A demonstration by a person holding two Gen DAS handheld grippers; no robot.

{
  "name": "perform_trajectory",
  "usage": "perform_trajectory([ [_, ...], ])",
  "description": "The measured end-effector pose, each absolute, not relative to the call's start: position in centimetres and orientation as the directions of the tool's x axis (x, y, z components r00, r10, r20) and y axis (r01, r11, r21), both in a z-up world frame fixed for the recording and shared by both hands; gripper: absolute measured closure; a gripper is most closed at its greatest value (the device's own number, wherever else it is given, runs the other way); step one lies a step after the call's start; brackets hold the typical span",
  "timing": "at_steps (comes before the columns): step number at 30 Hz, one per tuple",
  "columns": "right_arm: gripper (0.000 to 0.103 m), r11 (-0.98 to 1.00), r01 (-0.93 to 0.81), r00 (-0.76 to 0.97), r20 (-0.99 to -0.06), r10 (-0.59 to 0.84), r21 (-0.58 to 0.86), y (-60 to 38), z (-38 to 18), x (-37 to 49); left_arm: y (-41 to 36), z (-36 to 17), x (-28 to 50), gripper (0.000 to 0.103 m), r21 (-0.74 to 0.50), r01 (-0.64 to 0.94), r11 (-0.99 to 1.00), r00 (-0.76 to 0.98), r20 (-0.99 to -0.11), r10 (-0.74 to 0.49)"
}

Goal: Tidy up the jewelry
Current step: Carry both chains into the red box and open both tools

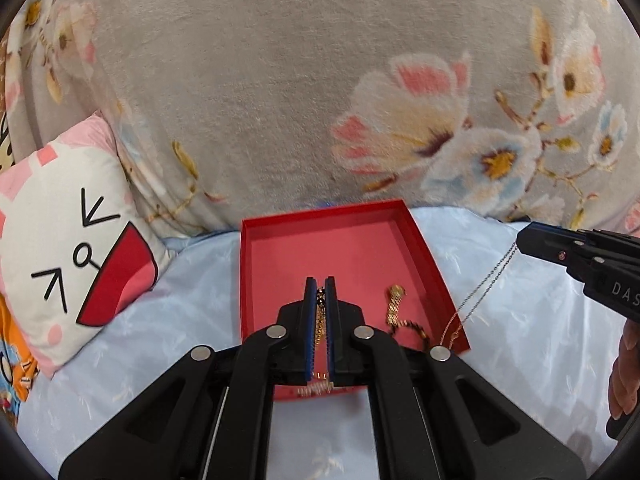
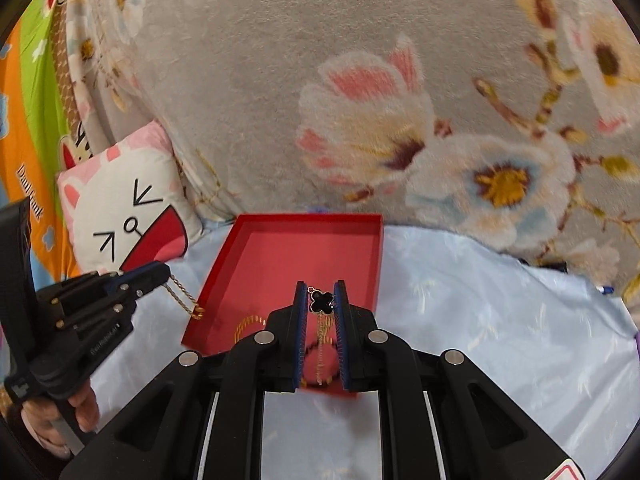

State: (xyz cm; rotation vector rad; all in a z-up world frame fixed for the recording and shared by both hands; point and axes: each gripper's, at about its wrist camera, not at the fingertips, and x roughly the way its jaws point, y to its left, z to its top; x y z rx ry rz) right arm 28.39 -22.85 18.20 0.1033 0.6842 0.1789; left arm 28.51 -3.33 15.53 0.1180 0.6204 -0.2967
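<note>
A shallow red tray (image 1: 280, 236) lies on the pale blue sheet; it also shows in the right wrist view (image 2: 280, 222). My left gripper (image 1: 320, 286) is shut on a gold chain (image 1: 320, 320) that hangs over the tray; from the right wrist view this gripper (image 2: 164, 272) holds the twisted gold chain (image 2: 182, 298) at the tray's left edge. My right gripper (image 2: 321, 290) is shut on a thin necklace with a black clover pendant (image 2: 321, 302); in the left wrist view this gripper (image 1: 524, 240) dangles a fine chain (image 1: 484, 284). A gold bracelet (image 1: 394, 304) lies in the tray.
A grey floral fleece blanket (image 1: 280, 100) rises right behind the tray. A white and pink cartoon pillow (image 1: 68, 240) lies to the left. An orange and green cloth (image 2: 28, 100) is at the far left. The blue sheet (image 2: 500, 320) stretches to the right.
</note>
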Motion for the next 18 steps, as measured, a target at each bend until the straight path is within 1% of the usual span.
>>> perform_trajectory([
  [5,0.091,0.987,-0.106,0.760,-0.630,0.159,0.121,-21.7,17.9,33.6,-3.8,14.9,32.9,0.100,0.016,0.268,0.963,0.773,-0.600,-0.205],
  [8,0.091,0.989,-0.088,0.747,-0.649,0.145,0.120,-21.3,16.7,36.7,-4.2,14.1,35.3,0.100,0.027,0.245,0.969,0.775,-0.606,-0.179],
  [10,0.091,0.993,-0.081,0.744,-0.657,0.120,0.090,-20.8,15.9,38.5,-4.4,13.5,36.6,0.100,0.034,0.230,0.973,0.778,-0.607,-0.163],
  [18,0.091,0.996,-0.070,0.737,-0.669,0.092,0.061,-19.5,13.0,42.0,-4.5,10.6,40.0,0.100,0.035,0.204,0.978,0.749,-0.649,-0.133],
])
